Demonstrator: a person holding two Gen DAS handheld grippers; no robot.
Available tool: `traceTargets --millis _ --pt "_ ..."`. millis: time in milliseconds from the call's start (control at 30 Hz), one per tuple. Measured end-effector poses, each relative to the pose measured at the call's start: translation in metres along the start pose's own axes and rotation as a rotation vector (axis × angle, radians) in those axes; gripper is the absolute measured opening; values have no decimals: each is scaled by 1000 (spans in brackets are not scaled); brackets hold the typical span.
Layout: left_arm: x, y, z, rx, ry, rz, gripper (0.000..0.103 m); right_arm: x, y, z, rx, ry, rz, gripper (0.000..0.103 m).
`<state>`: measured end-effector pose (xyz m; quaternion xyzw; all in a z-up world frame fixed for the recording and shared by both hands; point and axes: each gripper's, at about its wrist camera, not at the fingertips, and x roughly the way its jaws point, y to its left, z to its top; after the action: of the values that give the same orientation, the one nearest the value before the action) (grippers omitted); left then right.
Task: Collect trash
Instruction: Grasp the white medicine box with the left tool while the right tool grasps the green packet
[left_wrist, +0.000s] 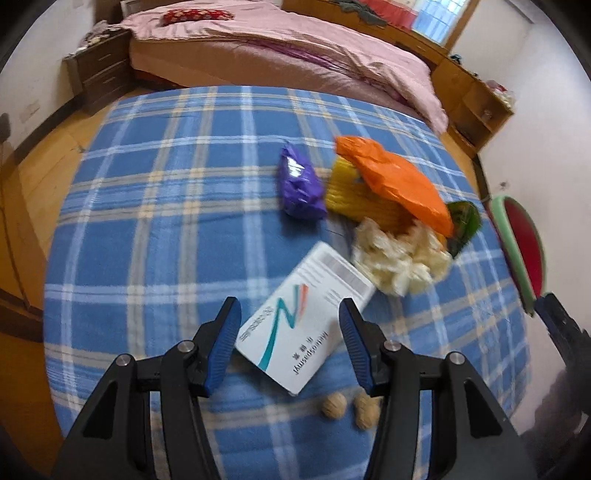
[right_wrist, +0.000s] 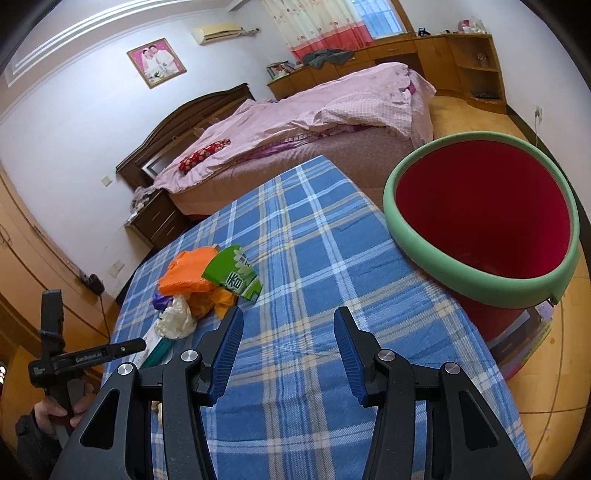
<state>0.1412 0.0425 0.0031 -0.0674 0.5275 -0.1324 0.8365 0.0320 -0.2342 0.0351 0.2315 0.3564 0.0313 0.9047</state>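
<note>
Open right claw (right_wrist: 288, 354) over plaid cloth (right_wrist: 306, 236)

The white box (left_wrist: 301, 325), low in the left wrist view, carries upside-down print, roughly "Metrospasmyl", beside unreadable Chinese characters. The green carton (right_wrist: 232, 275), left of centre, shows large Chinese characters, illegible to me.

A blue plaid cloth (right_wrist: 303, 236) covers the tabletop. Beyond its far edge stands a bed with a rumpled pink quilt (right_wrist: 295, 118) and a dark wooden headboard (right_wrist: 192, 114); a red patterned pillow (right_wrist: 205, 154) lies near the head end. A dark wooden nightstand (right_wrist: 157, 218) sits beside the bed by the white wall. On that wall hang a framed portrait photograph (right_wrist: 156, 62) and a white air conditioner (right_wrist: 218, 32). Light wooden cabinets (right_wrist: 443, 55) run beneath the window, where a floral curtain with a red hem (right_wrist: 317, 29) hangs. The floor is yellowish wood (right_wrist: 476, 114).
</note>
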Motion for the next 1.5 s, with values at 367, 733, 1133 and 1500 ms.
traceTargets --millis 367,733,1133,1500 --pt "15 -24 -19 58 32 -11 59 0 8 -2 -33 32 -7 52" --pt "8 -11 -19 -24 -69 -27 55 27 30 -1 -116 95 -12 52" --pt "-16 19 8 -152 -261 40 54 90 50 11 -200 168 -3 52" --pt "-3 28 15 -209 -371 24 54 129 71 16 -278 154 -39 52"
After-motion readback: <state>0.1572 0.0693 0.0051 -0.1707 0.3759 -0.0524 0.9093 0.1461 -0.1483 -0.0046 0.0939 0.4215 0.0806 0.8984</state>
